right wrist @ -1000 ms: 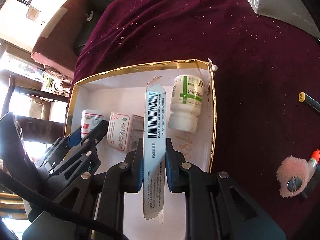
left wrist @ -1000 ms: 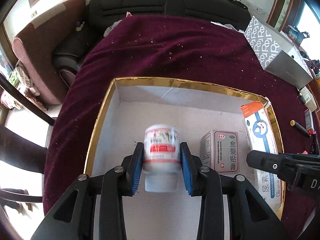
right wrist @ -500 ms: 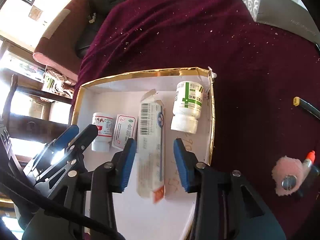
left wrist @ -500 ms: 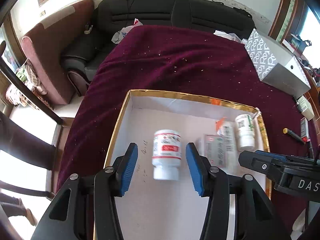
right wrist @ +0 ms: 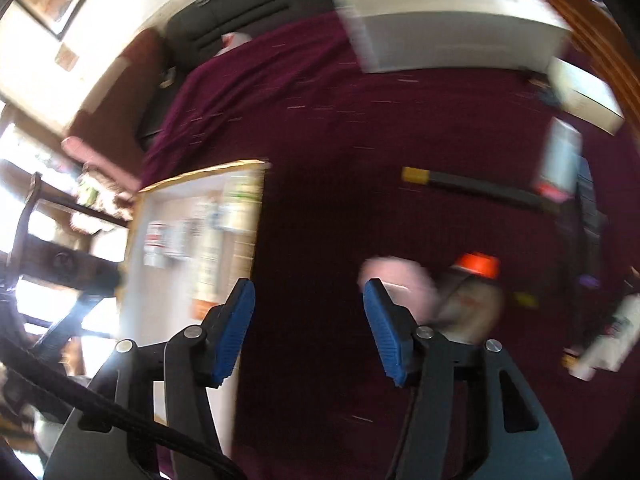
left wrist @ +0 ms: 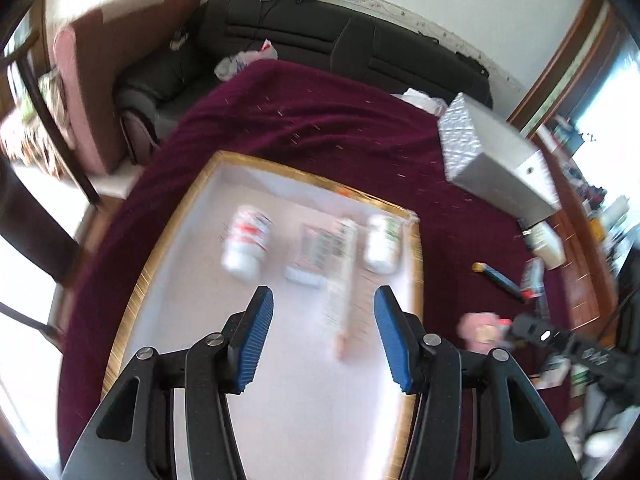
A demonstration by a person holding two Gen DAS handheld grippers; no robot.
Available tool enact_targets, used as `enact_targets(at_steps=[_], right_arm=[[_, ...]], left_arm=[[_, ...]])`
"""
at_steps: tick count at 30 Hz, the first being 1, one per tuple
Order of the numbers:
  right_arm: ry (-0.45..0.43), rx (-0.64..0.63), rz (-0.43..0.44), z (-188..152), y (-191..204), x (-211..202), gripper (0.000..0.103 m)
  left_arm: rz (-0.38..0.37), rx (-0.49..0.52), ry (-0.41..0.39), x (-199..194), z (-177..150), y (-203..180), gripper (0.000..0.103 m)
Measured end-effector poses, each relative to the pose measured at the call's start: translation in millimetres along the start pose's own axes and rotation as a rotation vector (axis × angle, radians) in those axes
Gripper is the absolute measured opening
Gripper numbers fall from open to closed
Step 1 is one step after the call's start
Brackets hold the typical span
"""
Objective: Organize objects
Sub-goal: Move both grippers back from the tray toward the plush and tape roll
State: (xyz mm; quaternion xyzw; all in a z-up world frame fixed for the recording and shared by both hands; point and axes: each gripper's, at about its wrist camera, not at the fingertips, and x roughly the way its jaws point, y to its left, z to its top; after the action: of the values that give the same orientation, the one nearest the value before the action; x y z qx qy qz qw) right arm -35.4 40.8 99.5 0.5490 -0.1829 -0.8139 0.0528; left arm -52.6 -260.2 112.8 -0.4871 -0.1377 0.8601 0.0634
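Bottles [left wrist: 247,243] in tray [left wrist: 168,240] left view, orange-capped tube [right wrist: 476,292] right view

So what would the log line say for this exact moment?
left gripper: open, empty, above gold-rimmed tray | right gripper: open, empty, over maroon cloth | red-label bottle, long carton: lying in tray

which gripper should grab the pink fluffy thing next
Right, probably. The right gripper is open over the cloth, with the pink fluffy thing beside its fingertip. The left gripper, also open, hangs over the gold-rimmed box.
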Motion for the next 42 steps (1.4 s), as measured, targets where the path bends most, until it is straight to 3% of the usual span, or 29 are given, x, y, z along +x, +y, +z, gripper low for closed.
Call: enact_targets(at_steps=[3,6,13,21,24,28,31,33,34,37,42], right_arm=[[0.006,0.101,-0.024,-19.9,-58.3,-13.0,0.056],[0.016,0.162,-0.043,-41.9,-103.6,-23.9,0.056],[0.040,0.234,-0.065,-89.5,-163.4,-42.3,0.056],[0.027,0.224,-0.053,-106.6,-185.5,-62.9,0.056],[0.030,0.226,-0.058,-112.8,-193.6,-65.2,0.056],[0.042,0.232,-0.053,-115.5,-198.3,-61.7,0.056],[0.050,0.213,-0.048,-113.4,-195.5,-59.5,0.056],[0.053,0.197,-0.040,-111.5,-193.2,-59.7,0.056],[0.053,0.191,-0.038,-110.5,-192.4,-60.2,0.056],[0.044,0.181,-0.040,-107.1,-194.1,-62.9,0.056],[0.029,0.193,-0.032,-101.3,-200.2,-66.6,0.056]], left_arm=[[-0.042,-0.024,0.016,-0.2,-16.2,-18.6,0.048],[-0.058,0.034,0.047,9.0,-32.8,-51.5,0.049],[-0.123,0.102,0.084,37.9,-50.4,-125.8,0.049],[-0.130,-0.056,0.133,93.6,-42.9,-138.3,0.049],[-0.093,-0.088,0.120,108.3,-39.2,-139.9,0.049],[-0.017,-0.027,0.104,130.6,-34.4,-160.0,0.050],[0.000,0.084,0.197,147.9,-45.8,-178.1,0.051],[-0.015,0.172,0.216,142.2,-58.1,-186.5,0.049],[-0.051,0.176,0.242,136.0,-64.6,-184.5,0.039],[-0.156,0.122,0.364,119.8,-83.8,-166.1,0.030],[-0.163,0.182,0.273,73.4,-109.0,-148.9,0.031]])
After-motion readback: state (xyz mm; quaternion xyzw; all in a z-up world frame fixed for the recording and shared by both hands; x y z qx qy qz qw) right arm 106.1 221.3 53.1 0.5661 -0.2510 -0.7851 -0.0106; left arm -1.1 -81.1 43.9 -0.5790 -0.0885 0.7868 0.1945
